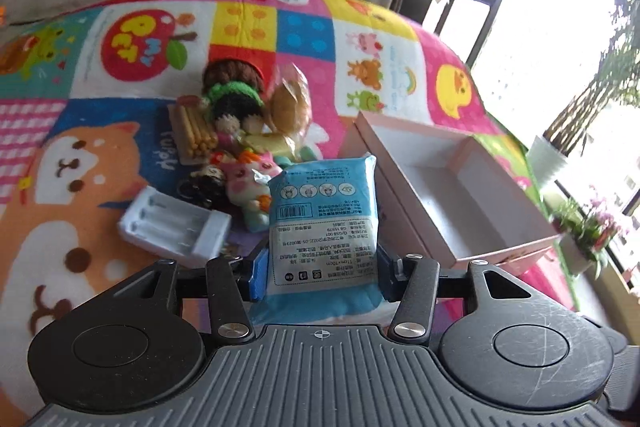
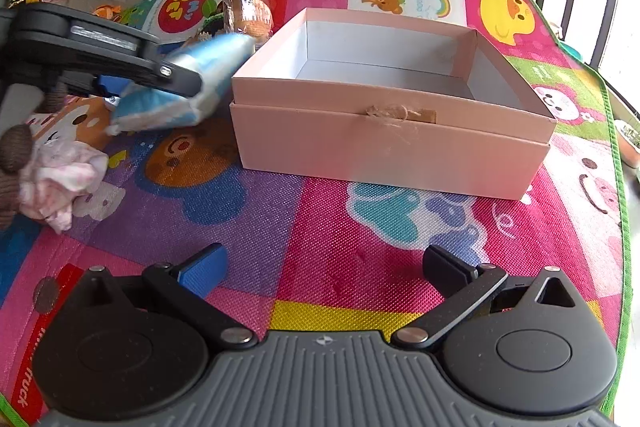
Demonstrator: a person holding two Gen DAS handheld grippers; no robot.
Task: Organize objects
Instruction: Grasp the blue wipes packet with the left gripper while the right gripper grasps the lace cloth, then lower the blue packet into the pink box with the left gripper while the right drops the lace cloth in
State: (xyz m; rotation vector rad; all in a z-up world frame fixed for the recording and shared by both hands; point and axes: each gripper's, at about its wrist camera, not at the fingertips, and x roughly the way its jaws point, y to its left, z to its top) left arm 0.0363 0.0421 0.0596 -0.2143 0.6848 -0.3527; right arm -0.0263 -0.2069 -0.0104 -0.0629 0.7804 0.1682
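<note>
Left claw (image 1: 320,277) clamps the blue packet (image 1: 324,223) (lifted beside pink box (image 2: 392,131)).

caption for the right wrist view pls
Left gripper lifts a blue packet beside the empty pink box.

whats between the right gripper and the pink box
Nothing: only bare play mat lies between the open right gripper and the pink box, as the right wrist view shows.
</note>
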